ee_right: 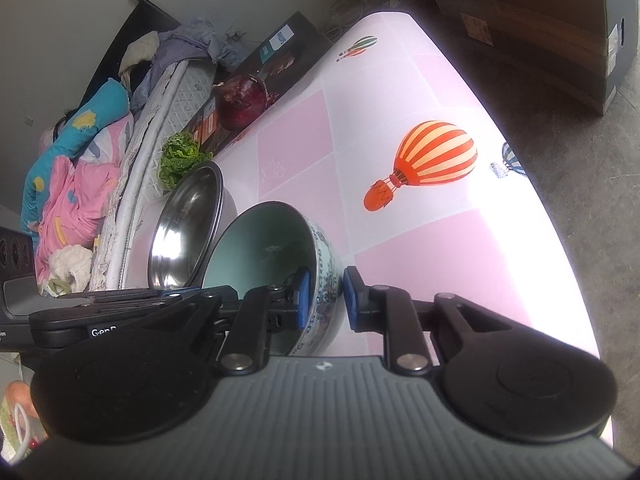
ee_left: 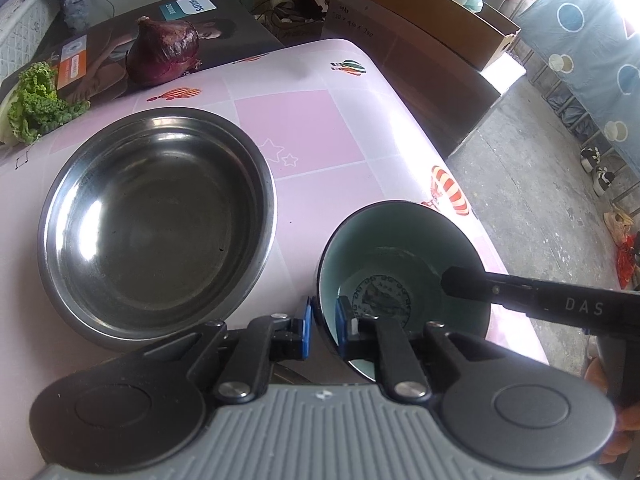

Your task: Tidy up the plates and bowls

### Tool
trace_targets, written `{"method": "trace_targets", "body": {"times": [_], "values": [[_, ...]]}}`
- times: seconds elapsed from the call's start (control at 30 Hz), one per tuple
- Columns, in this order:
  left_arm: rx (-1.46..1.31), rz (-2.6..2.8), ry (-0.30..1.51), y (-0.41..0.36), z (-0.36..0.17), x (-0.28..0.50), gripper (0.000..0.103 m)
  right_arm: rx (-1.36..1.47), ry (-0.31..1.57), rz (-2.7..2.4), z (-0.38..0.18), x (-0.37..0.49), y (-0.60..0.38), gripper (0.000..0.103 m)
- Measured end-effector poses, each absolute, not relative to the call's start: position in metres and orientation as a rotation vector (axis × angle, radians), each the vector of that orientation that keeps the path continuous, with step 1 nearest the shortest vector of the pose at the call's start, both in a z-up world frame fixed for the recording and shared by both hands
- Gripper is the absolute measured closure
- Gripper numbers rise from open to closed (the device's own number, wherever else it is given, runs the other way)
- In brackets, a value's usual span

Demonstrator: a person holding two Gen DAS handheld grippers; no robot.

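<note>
Both grippers, L (ee_left: 323,326) & R (ee_right: 326,298), are pinching ceramic bowl (ee_left: 400,264) rim, R pad contact prob. Glazed, fragile, slippery; gripping wall, going gently.

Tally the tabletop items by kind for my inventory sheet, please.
Bowls: 2, a steel bowl and a patterned ceramic bowl
Vegetables: 2, a red onion and leafy greens
Boxes: 1, a flat printed box
Total: 5

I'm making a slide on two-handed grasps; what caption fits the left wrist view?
Left gripper and right gripper both clamp the ceramic bowl's rim beside the steel bowl.
</note>
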State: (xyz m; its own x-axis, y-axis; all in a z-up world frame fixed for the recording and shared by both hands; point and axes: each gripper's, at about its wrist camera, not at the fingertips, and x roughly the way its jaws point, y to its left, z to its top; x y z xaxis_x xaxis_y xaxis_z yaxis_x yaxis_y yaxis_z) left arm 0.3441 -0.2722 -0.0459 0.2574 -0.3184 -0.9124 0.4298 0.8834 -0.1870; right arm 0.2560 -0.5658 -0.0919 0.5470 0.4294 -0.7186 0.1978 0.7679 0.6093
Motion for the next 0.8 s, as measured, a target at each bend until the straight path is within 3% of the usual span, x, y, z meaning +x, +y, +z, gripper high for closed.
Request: {"method": "trace_targets", "body": {"times": [0.8], "values": [[0.126, -0.484, 1.252, -0.286, -0.065, 0.354, 0.087, 0.821, 1.018, 0.138, -0.117, 0.265, -0.564, 0.081]]}}
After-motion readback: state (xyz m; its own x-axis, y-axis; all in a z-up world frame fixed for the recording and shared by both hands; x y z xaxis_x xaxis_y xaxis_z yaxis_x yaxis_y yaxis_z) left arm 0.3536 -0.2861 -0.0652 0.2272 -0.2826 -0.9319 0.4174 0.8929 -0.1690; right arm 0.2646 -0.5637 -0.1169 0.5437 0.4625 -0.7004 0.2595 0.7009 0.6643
